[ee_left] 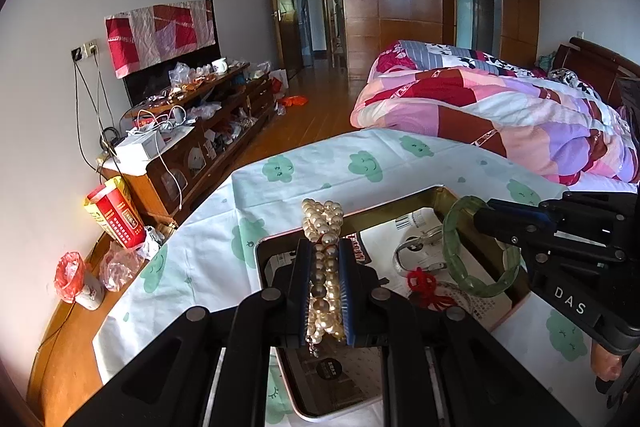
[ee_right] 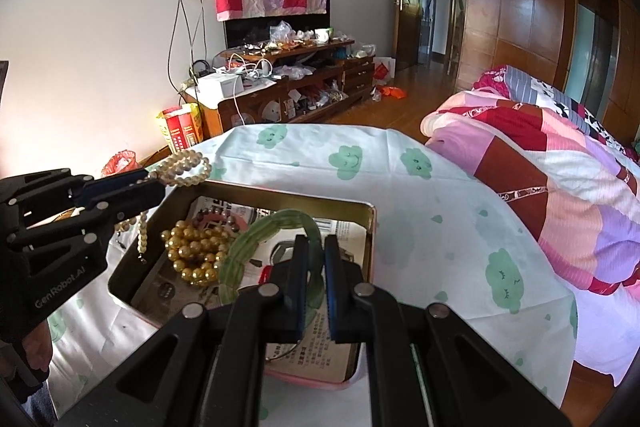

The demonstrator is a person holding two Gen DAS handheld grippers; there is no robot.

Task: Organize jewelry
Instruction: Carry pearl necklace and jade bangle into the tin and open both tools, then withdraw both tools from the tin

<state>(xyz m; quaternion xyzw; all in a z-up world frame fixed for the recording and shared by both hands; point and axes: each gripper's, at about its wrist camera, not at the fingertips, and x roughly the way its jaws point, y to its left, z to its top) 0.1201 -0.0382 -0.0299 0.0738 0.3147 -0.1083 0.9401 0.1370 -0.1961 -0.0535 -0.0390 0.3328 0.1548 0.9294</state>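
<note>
Nearest us: our left gripper (ee_left: 325, 283) clamped on the pearl bracelet (ee_left: 325, 227), held above the tin box (ee_left: 304, 233) at its left edge | our right gripper (ee_right: 316, 267) pinching the green jade bangle (ee_right: 276, 223) over the box's right half | gold bead bracelet (ee_right: 196, 255) lying inside, left | box sits on the cloud-print cloth (ee_right: 400, 187)

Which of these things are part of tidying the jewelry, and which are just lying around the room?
Part of the job:
- pearl strand, clamped in the left gripper
- green bangle, clamped in the right gripper
- gold bead bracelet, lying in the tin
- tin

Just lying about:
- quilt
- red and yellow box
- cluttered cabinet
</note>
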